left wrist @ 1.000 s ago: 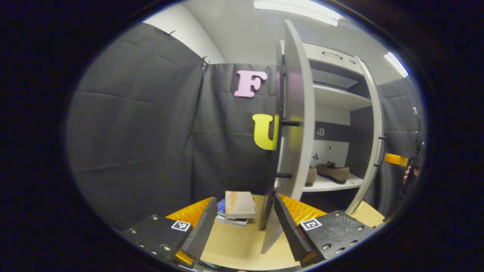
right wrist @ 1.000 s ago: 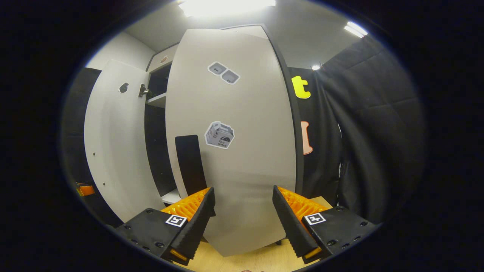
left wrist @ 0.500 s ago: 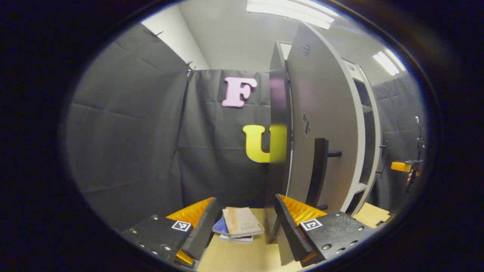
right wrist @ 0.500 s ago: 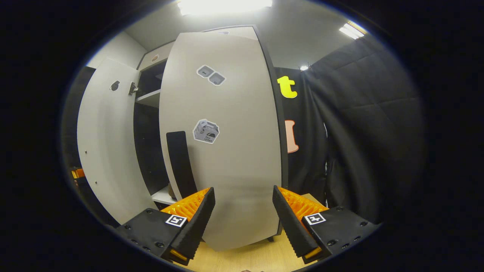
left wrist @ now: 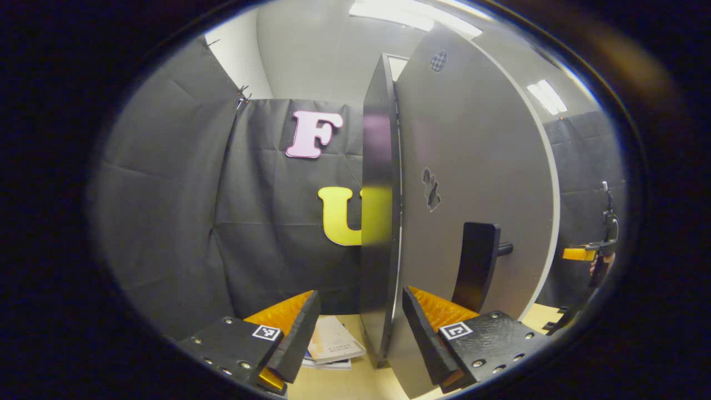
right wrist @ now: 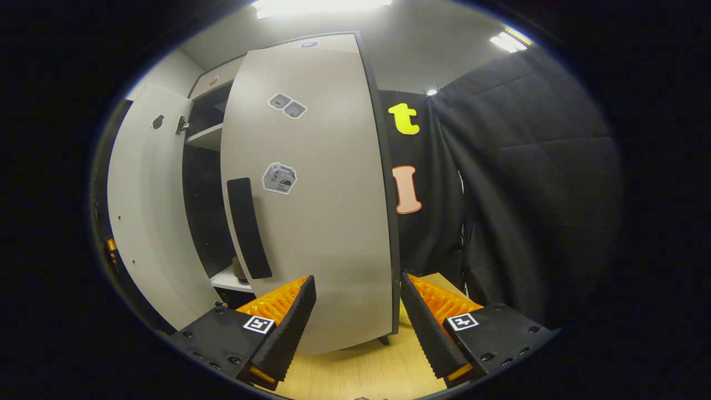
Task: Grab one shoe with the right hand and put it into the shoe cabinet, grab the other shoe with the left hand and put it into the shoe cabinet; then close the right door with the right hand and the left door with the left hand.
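Note:
In the left gripper view the left door [left wrist: 477,166] of the shoe cabinet shows its grey outer face and black handle [left wrist: 475,266], close in front of my left gripper [left wrist: 360,328]. That gripper is open and holds nothing; the cabinet's glossy dark side panel [left wrist: 379,222] stands just beyond its fingers. In the right gripper view the right door [right wrist: 316,211] with its black handle [right wrist: 247,228] is swung far in. My right gripper [right wrist: 358,316] stands open before it, empty. Between the doors a dark gap shows a shelf [right wrist: 226,279] and a sliver of brown shoe [right wrist: 239,268]. The left door's inner face [right wrist: 147,211] is ajar.
A small stack of books [left wrist: 333,345] lies on the pale wooden floor [right wrist: 355,372] beside the cabinet's left side. Black cloth walls stand close on both sides. The right gripper [left wrist: 586,254] shows far off at the right edge of the left gripper view.
The left door has swung in toward the cabinet and now hides the shelves and shoes in the left gripper view. The right door has closed further, narrowing the gap.

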`<state>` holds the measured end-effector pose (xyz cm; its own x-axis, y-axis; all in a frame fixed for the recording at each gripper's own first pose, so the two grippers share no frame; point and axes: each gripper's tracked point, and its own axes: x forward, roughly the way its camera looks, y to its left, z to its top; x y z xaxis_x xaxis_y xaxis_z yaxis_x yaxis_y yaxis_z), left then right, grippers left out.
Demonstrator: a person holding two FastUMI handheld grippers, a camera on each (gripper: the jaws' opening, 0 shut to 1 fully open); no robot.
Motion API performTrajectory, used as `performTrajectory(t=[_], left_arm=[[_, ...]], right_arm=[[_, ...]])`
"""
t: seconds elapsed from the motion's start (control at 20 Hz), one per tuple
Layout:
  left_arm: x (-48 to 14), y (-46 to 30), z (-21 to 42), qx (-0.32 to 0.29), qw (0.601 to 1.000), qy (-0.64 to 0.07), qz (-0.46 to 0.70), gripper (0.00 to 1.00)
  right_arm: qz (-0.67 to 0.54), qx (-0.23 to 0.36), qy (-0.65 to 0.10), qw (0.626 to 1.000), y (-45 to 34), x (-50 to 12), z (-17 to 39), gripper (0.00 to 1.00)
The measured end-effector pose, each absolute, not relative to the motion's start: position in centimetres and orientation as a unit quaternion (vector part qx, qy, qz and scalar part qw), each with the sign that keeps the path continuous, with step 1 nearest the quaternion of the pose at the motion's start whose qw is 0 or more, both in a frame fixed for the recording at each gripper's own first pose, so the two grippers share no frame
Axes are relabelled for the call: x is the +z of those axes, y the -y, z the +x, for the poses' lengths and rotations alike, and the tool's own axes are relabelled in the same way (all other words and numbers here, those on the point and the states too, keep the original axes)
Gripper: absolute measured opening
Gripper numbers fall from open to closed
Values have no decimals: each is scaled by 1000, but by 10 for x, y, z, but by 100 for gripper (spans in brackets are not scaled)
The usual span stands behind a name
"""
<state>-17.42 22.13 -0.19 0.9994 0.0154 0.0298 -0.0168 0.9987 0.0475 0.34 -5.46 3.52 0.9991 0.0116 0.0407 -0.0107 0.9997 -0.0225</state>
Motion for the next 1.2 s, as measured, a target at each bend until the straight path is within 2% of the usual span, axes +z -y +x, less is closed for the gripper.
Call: performTrajectory(t=[0.35,0.4,0.45,0.6,0.65,0.7,0.9,0.95,1.05,1.1,1.15,1.2], left_arm=[[-5,-166,-159,-26,999,-6,21,87],[-4,-159,-159,-23,999,-7,23,88],[-5,-155,-157,-16,1000,-9,22,87],[-8,-145,-154,8,1000,-10,1,87],[-11,-142,-154,16,1000,-11,-10,87],[-12,-139,-153,22,999,-10,-21,87],[-15,-128,-148,41,997,0,-67,88],[-12,-122,-146,44,995,11,-84,94],[-4,-109,-141,48,992,27,-111,94],[-5,-104,-138,50,992,28,-113,80],[-8,-96,-133,53,992,25,-108,94],[-9,-88,-130,54,993,21,-100,94]], right_arm=[[4,8,13,1000,71,34,11,97],[6,10,13,1000,72,33,11,90],[9,11,13,1000,73,34,12,97],[11,16,15,1000,85,40,19,97],[11,17,15,1000,89,41,21,90],[11,19,14,1000,92,41,22,97],[15,33,11,999,106,43,30,97],[14,36,11,999,109,45,31,97],[15,40,13,999,118,48,32,97],[17,41,15,999,121,50,35,97],[19,43,16,999,124,51,36,97],[21,45,17,999,126,51,36,97]])
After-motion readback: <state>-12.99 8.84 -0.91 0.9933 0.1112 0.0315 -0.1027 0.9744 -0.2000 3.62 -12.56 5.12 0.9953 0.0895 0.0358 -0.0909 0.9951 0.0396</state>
